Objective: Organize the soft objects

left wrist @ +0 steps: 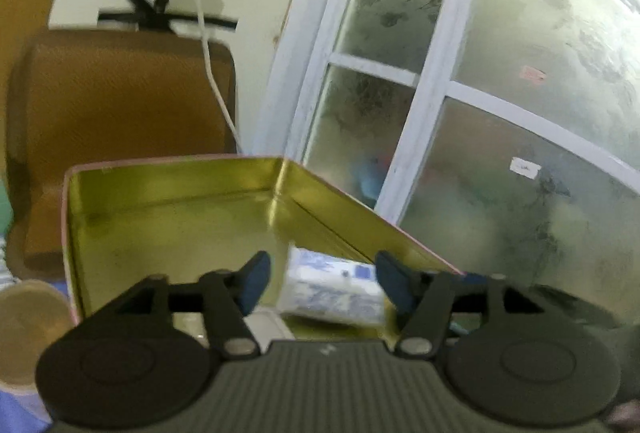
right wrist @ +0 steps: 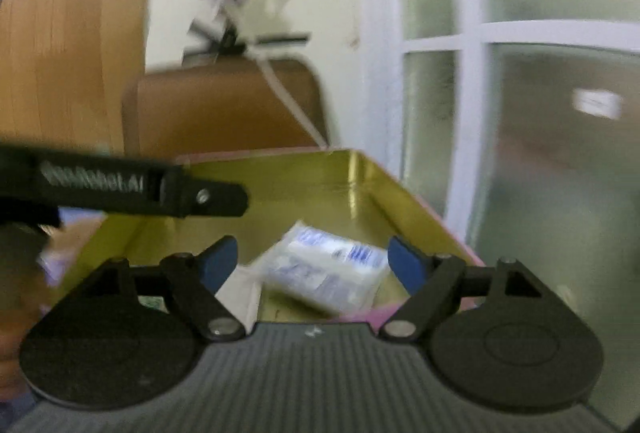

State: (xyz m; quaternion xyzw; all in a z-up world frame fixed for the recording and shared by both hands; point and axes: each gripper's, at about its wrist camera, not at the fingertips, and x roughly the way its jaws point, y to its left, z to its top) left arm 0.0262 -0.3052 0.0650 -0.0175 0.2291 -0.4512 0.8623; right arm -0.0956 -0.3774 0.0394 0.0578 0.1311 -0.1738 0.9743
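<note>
Inside a gold-lined tin box (left wrist: pixel 168 217), set before a brown cushioned chair back (left wrist: pixel 120 105) and a frosted white-framed window (left wrist: pixel 500 113), a white-and-blue soft packet (left wrist: pixel 332 289) is seen lying on the tin's floor, toward its right-hand wall. At far left in the left wrist view, a round tan object (left wrist: pixel 24 329) is glimpsed beside the tin, too blurred to be identified. The left gripper (left wrist: pixel 320 283) is shown released, its blue pads (left wrist: pixel 254 283) standing apart with nothing pressed between them; the packet is framed in the gap but is not touched. In the right wrist view the same packet (right wrist: pixel 328 273) is seen between the spread pads of the right gripper (right wrist: pixel 312 263), likewise released and empty, while the other tool's black body (right wrist: pixel 120 189) is seen crossing the tin's rim (right wrist: pixel 256 155) from the left. The step in hand is judged to be the end of a placement, the packet having been deposited. A further soft item, none of which is shown here, would next have to be found outside the tin, and both tools would have to be lifted clear of its walls.
</note>
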